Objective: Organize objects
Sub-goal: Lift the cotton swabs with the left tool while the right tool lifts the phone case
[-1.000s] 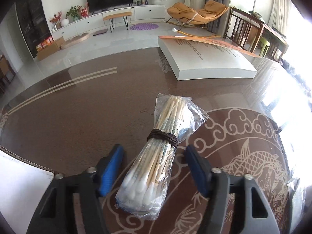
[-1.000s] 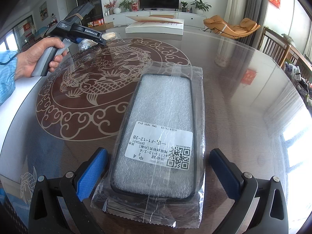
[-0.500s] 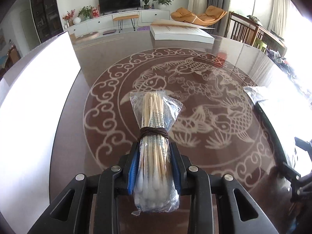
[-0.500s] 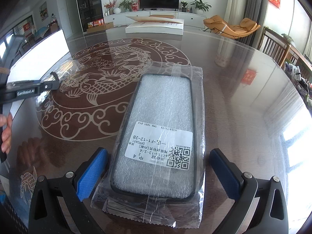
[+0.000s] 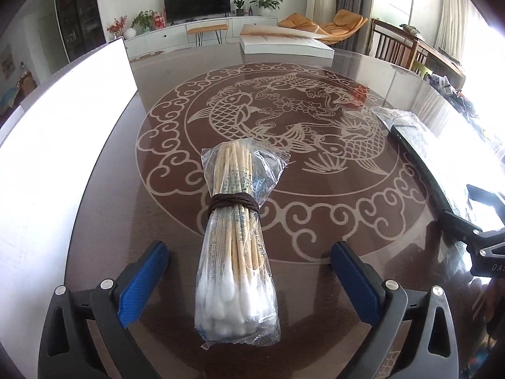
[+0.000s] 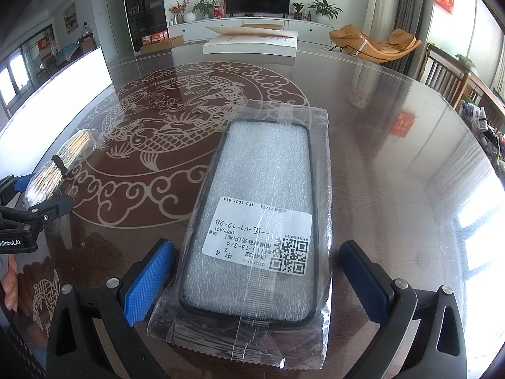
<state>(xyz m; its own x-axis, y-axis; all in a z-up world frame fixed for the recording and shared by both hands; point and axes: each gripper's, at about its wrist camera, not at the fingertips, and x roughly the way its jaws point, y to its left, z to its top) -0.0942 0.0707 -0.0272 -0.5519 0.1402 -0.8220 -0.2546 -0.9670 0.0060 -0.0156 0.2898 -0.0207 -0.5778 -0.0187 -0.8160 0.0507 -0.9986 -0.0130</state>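
Observation:
A clear bag of cotton swabs [image 5: 237, 243], tied round the middle with a brown band, lies on the dark table between the blue pads of my left gripper [image 5: 249, 279]. The jaws stand wide open, clear of the bag. The bag also shows at the left in the right wrist view [image 6: 60, 164]. A bagged black phone case [image 6: 255, 218] with a white label lies flat between the pads of my right gripper [image 6: 257, 279], which is open and apart from it. The case shows at the right in the left wrist view [image 5: 442, 164].
The round table [image 5: 315, 221] has a pale fish and cloud pattern. A white box [image 5: 284, 45] lies at its far edge. A white board [image 5: 63, 120] runs along the left side. Chairs stand at the right beyond the table.
My left gripper carried the swab bag from the far side of the table to the near left beside the phone case, shut on it half a second ago, and has now opened. The right gripper has not moved.

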